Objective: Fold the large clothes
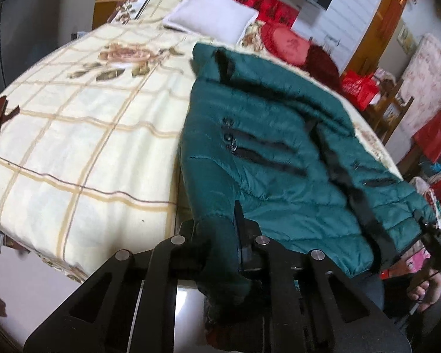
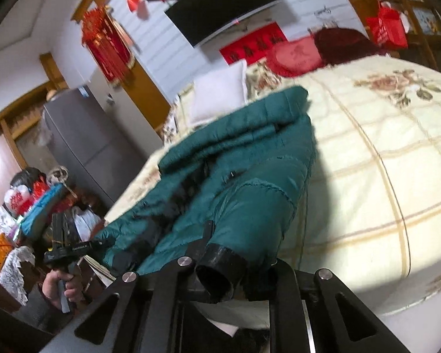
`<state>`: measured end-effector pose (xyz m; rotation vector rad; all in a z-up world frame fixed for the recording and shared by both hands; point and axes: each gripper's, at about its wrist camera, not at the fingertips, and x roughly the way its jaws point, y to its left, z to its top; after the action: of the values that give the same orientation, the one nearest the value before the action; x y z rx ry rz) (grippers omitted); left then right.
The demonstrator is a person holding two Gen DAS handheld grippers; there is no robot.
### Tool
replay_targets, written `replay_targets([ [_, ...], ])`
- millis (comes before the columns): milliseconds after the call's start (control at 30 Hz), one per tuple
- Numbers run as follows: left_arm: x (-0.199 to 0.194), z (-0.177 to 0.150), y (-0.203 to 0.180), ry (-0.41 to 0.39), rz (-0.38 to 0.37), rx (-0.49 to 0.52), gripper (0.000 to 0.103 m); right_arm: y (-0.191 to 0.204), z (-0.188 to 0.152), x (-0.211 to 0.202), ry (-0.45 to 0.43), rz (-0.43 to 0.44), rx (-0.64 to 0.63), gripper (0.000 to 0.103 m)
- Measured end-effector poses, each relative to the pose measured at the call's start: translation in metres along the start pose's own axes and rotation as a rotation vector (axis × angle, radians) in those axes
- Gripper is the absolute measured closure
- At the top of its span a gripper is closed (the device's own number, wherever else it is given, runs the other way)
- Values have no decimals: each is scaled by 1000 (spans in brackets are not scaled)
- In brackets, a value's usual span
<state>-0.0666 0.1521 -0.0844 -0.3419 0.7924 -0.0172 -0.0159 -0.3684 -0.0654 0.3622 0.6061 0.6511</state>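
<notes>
A dark green puffer jacket (image 1: pixel 273 153) with black zippers and trim is held up over the near edge of the bed, partly resting on it. My left gripper (image 1: pixel 220 253) is shut on one green sleeve, which bunches between its fingers. The jacket also shows in the right wrist view (image 2: pixel 244 176). My right gripper (image 2: pixel 229 270) is shut on the other sleeve at its black cuff (image 2: pixel 220 270). Each gripper shows in the other's view, held in a hand: the right one (image 1: pixel 435 235) at the jacket's hem corner, the left one (image 2: pixel 67 247).
The bed (image 1: pixel 88 135) has a cream checked cover with rose prints. A white pillow (image 1: pixel 211 14) and red cushions (image 1: pixel 288 41) lie at its head. A grey fridge (image 2: pixel 85 141), red bags (image 1: pixel 358 88), chairs and clutter stand beside the bed.
</notes>
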Motion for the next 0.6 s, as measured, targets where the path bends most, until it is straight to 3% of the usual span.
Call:
replay_targets([
  [267,-45,-7,-1,-77,-57,-9,91,8,1,-28,-40,-8,43,90],
  [600,-116,-7,-7,-224,-131,-33,91,57,17,-86,-123,-23,-40,90],
])
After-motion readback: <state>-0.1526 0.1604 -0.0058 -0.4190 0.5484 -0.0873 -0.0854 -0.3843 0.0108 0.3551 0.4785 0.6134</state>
